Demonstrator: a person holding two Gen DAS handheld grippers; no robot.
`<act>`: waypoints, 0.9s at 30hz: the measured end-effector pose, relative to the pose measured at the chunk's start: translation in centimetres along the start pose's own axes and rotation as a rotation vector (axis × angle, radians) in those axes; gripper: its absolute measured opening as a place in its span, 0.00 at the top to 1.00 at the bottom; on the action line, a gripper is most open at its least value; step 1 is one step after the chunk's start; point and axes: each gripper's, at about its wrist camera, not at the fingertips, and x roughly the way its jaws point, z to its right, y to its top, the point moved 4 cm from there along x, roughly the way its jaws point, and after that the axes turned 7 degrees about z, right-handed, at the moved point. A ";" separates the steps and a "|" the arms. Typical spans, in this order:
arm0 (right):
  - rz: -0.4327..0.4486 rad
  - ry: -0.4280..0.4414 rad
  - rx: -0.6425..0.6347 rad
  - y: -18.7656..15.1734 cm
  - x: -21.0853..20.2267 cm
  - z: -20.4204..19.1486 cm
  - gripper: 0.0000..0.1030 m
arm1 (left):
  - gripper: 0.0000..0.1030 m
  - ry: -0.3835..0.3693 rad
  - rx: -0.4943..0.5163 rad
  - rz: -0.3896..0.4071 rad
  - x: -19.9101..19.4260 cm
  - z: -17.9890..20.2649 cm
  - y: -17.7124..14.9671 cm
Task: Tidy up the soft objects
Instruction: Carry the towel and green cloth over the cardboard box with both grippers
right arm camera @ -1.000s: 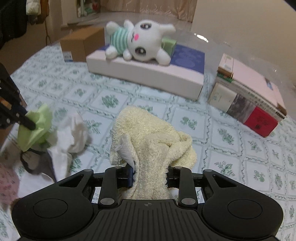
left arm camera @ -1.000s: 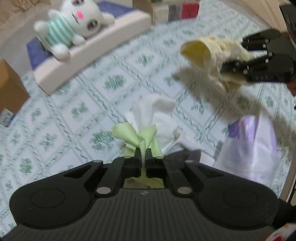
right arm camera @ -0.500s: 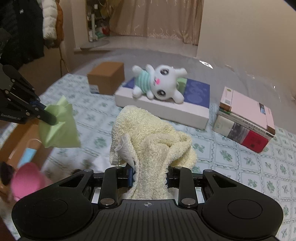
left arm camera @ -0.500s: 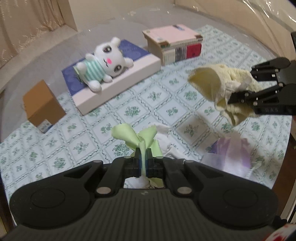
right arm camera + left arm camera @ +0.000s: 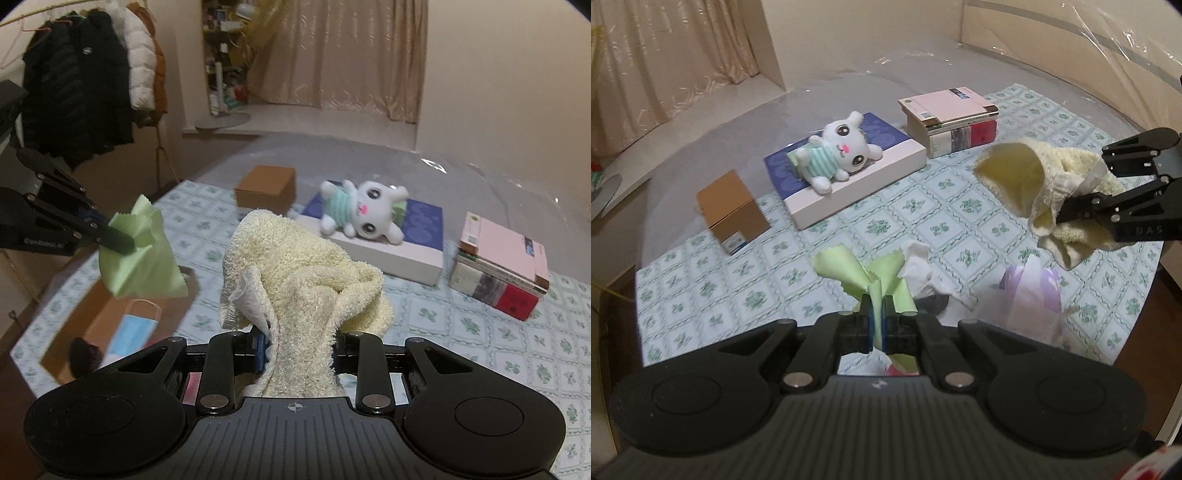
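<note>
My left gripper (image 5: pixel 877 317) is shut on a thin light-green cloth (image 5: pixel 857 271), which hangs in the air above the patterned mat. In the right wrist view that green cloth (image 5: pixel 142 254) dangles from the left gripper (image 5: pixel 118 242) at the left. My right gripper (image 5: pixel 299 349) is shut on a bunched pale-yellow towel (image 5: pixel 306 273); in the left wrist view the towel (image 5: pixel 1038 184) and the right gripper (image 5: pixel 1071 208) hover at the right. A heap of white, grey and lilac cloths (image 5: pixel 1030 299) lies on the mat below.
A white plush rabbit (image 5: pixel 838 151) lies on a flat white-and-blue box (image 5: pixel 886 162). Stacked books (image 5: pixel 949 122) stand to its right and a small brown carton (image 5: pixel 733 212) to its left. An open cardboard box (image 5: pixel 110 317) holds a blue face mask (image 5: pixel 129 332). Coats hang at the far left.
Both grippers have risen well above the mat with their cloths still gripped. The views now take in the whole mat and the room beyond.
</note>
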 end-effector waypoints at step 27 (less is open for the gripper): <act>-0.055 0.290 -0.072 -2.9 4.6 -19.9 0.71 | 0.97 0.154 -0.171 -0.043 -9.5 -7.2 -16.3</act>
